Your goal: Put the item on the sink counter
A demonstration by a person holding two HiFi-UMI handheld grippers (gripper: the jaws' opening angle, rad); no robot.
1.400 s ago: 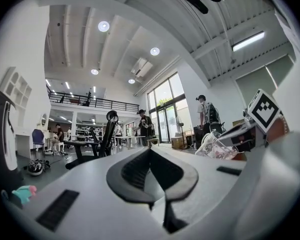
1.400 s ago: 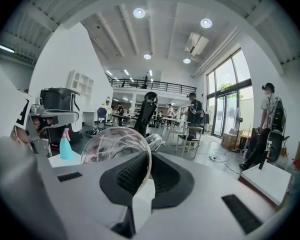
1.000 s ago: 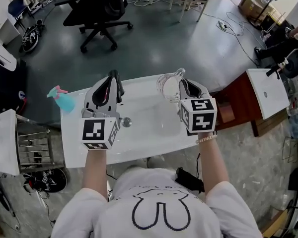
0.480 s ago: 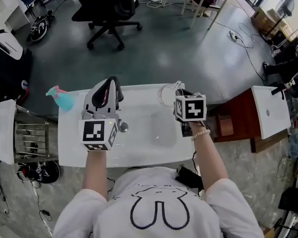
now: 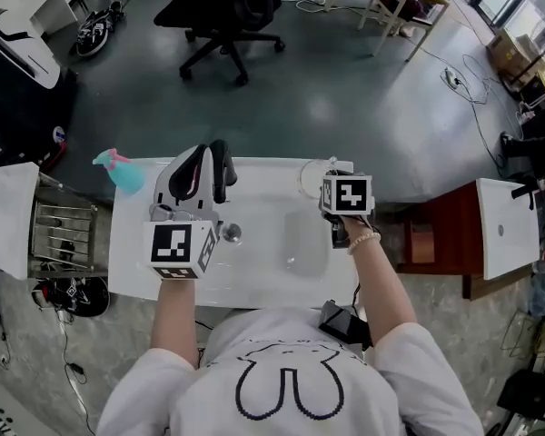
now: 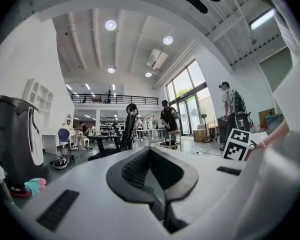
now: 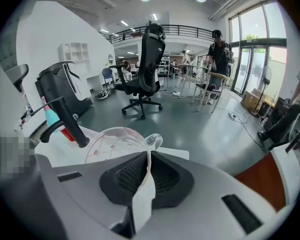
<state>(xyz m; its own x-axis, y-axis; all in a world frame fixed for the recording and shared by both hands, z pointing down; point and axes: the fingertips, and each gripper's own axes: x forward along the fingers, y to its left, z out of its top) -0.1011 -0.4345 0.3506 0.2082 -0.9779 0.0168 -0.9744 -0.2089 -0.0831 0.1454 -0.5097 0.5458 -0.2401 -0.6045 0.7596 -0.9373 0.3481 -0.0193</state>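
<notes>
A clear glass cup point(image 5: 312, 178) with a small spout hangs over the back right corner of the white sink counter point(image 5: 145, 262). My right gripper point(image 5: 327, 178) is shut on the cup's rim; in the right gripper view the cup point(image 7: 115, 139) wall runs between the black pads point(image 7: 167, 176) of the right gripper point(image 7: 149, 156). Whether the cup's base touches the counter is hidden. My left gripper point(image 5: 206, 166) hovers over the counter's left half, beside the basin point(image 5: 295, 234). Its jaws meet at the tips with nothing between them, as the left gripper point(image 6: 150, 151) view shows.
A teal spray bottle point(image 5: 120, 171) with a pink top stands at the counter's back left corner. A chrome knob point(image 5: 229, 234) sits by the basin. A metal rack point(image 5: 59, 234) is left of the counter, a brown cabinet point(image 5: 436, 234) right, an office chair point(image 5: 227, 7) beyond.
My right gripper has come down and forward with the cup, from above the basin to the counter's back right corner. The left gripper has stayed over the left half.
</notes>
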